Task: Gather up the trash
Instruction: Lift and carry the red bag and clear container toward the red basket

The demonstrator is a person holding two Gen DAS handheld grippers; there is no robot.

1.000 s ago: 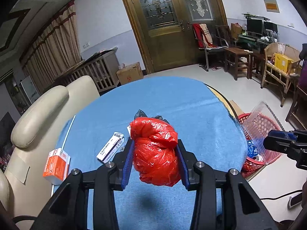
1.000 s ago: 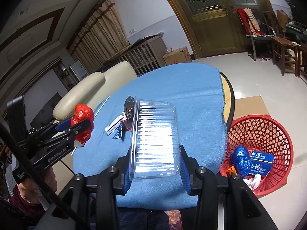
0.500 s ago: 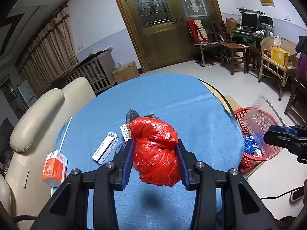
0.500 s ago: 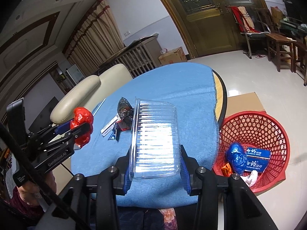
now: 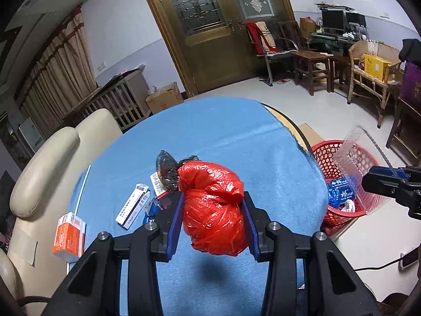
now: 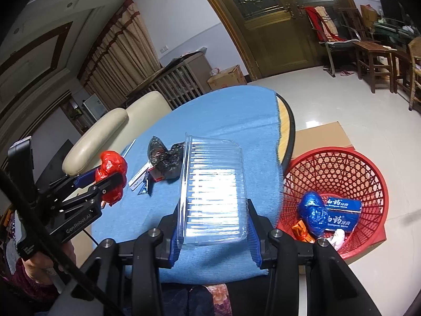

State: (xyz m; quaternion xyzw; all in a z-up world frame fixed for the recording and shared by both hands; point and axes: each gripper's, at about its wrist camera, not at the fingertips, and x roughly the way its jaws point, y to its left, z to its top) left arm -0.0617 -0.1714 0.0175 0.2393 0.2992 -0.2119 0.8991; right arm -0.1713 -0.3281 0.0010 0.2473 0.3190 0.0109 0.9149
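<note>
Clearly, both tools are loaded. The left gripper is clamped on a crumpled red plastic bag, held in the air above the blue tablecloth, with its shadow on the cloth beneath. The right gripper pinches a clear ribbed plastic tray by its near end, also lifted off the table (in the left wrist view the tray shows in front of the basket, though how high it sits I cannot tell). On the cloth lie a crumpled black bag, a white carton just beside it, and an orange box near the table's left edge. On the floor to the right stands a red mesh basket, which holds a blue wrapper, a blue toothpaste box and some smaller scraps.
</note>
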